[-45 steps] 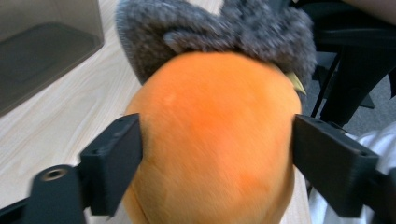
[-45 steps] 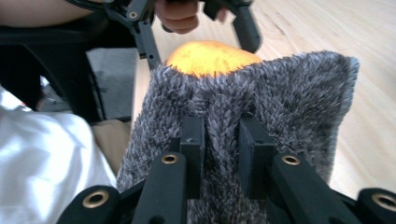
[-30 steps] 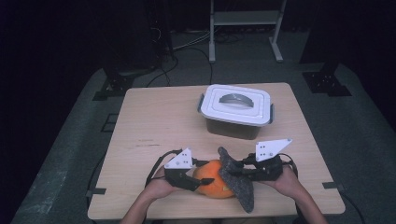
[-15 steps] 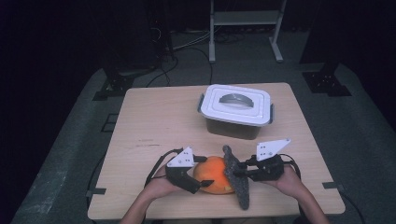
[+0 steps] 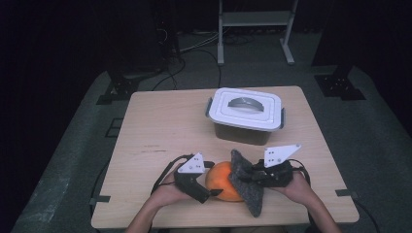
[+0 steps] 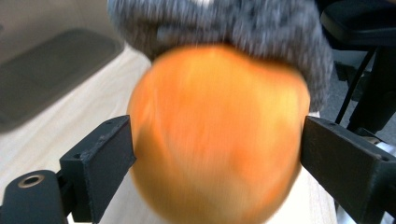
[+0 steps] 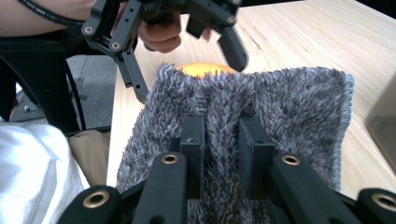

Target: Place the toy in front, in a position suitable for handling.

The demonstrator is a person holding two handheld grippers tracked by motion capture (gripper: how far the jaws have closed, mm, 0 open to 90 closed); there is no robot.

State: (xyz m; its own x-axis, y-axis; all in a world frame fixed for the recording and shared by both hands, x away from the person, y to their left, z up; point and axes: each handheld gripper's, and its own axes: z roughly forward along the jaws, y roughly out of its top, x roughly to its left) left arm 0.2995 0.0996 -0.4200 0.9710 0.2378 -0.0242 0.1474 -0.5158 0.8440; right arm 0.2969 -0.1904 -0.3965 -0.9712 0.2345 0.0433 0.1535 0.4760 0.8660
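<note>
An orange (image 5: 221, 180) rests near the table's front edge, held from the left by my left gripper (image 5: 213, 187). In the left gripper view both black jaws press the sides of the orange (image 6: 215, 135), so the left gripper (image 6: 215, 144) is shut on it. A grey fluffy cloth (image 5: 245, 187) drapes against the orange's right side. My right gripper (image 5: 251, 177) is shut on a fold of that cloth (image 7: 280, 107), with the right gripper (image 7: 219, 133) pinching it. Above the cloth's edge peeks the orange (image 7: 204, 69), flanked by the left gripper (image 7: 184, 63).
A grey box with a white handled lid (image 5: 245, 110) stands closed at the back right of the wooden table (image 5: 160, 126). Cables trail from both grippers. Dark floor mats and a metal stand lie beyond the table.
The cloth and orange have shifted slightly left and away from the front edge. Both grippers keep their holds, and the box has not moved.
</note>
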